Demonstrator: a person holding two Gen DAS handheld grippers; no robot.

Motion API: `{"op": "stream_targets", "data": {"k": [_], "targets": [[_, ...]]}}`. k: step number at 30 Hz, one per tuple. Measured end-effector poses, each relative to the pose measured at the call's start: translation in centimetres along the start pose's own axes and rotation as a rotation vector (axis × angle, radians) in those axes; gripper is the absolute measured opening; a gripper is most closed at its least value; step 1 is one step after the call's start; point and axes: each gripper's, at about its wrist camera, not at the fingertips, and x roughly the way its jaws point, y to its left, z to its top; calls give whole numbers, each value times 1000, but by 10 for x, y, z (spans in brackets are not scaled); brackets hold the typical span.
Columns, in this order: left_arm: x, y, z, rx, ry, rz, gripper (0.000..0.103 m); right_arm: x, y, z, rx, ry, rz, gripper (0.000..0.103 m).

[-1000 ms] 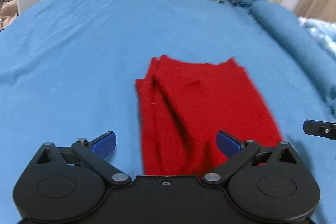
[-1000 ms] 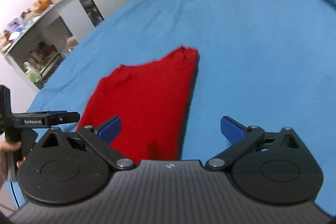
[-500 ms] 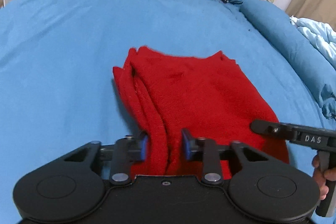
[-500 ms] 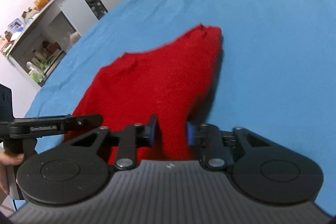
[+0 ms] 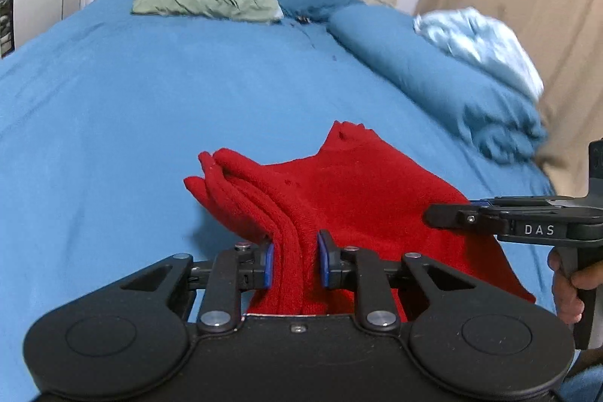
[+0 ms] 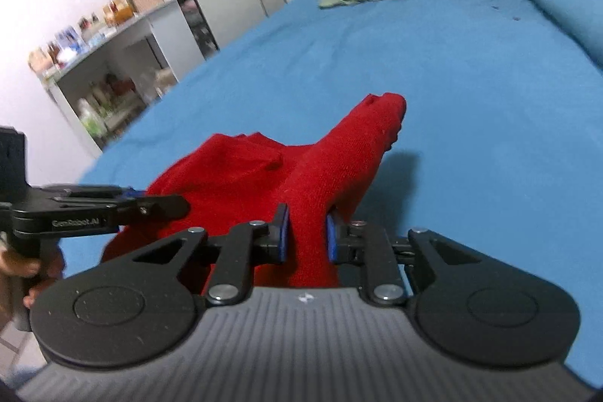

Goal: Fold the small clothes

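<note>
Above the blue bed (image 5: 150,108), both grippers' fingers (image 5: 268,260) clamp the red garment (image 5: 361,191), hiding its near edge

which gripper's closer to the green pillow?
Hard to call. Left gripper and right gripper both grip the red garment side by side, with the green pillow far ahead at the headboard.

A bed (image 5: 113,108) in a blue sheet carries a red garment (image 5: 361,198), a green pillow (image 5: 203,2), blue pillows (image 5: 414,63) and a pale blanket (image 5: 478,40).
</note>
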Motion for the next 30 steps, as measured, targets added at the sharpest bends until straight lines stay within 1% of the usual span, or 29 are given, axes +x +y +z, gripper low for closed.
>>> {"op": "stream_targets", "data": {"k": [2, 3, 5, 6, 8, 9, 10, 11, 12, 13, 15, 16, 18, 19, 20, 21, 22, 23, 24, 27, 30], "targets": [[7, -14, -28, 8, 24, 31, 22, -6, -8, -34, 20, 21, -27, 35], [11, -20, -41, 17, 39, 61, 22, -5, -12, -51, 32, 39, -53, 35], [13, -29, -61, 47, 27, 137, 22, 2, -19, -79, 65, 63, -115, 36], [11, -30, -63, 48, 22, 148, 24, 2, -23, -88, 82, 61, -124, 36], [5, -31, -64, 35, 5, 165, 34, -3, -28, -90, 119, 47, -108, 41], [0, -31, -62, 39, -9, 177, 45, -8, -30, -87, 137, 46, -107, 47], [-3, -30, -57, 46, -27, 191, 58, -13, -29, -82, 146, 36, -106, 61], [-7, -29, -55, 54, -46, 209, 65, -19, -29, -77, 143, 15, -96, 68], [-9, -28, -53, 61, -58, 228, 78, -24, -26, -72, 131, -8, -100, 81], [-7, -27, -52, 65, -61, 246, 82, -27, -25, -69, 111, -23, -121, 89], [-2, -20, -53, 62, -45, 276, 82, -27, -24, -63, 63, -23, -172, 90], [3, -16, -54, 58, -31, 288, 82, -22, -25, -61, 50, -10, -186, 90], [21, -9, -58, 45, 12, 308, 82, -8, -33, -63, 24, 25, -220, 90], [27, -6, -65, 44, 32, 313, 82, 1, -37, -68, 6, 49, -253, 90], [33, -3, -70, 41, 48, 313, 83, 5, -45, -74, -1, 70, -267, 90], [37, 0, -74, 25, 49, 307, 84, 13, -51, -81, 2, 91, -271, 91], [38, 4, -75, 2, 45, 298, 84, 18, -57, -87, 13, 95, -266, 95], [38, 7, -76, -18, 45, 291, 84, 22, -58, -89, 30, 83, -262, 98], [39, 10, -75, -33, 48, 287, 86, 22, -61, -91, 48, 72, -267, 103], [36, 9, -72, -28, 54, 294, 87, 18, -63, -96, 63, 60, -270, 103], [22, -1, -64, -10, 40, 327, 85, 5, -56, -90, 62, 40, -265, 103]]}}
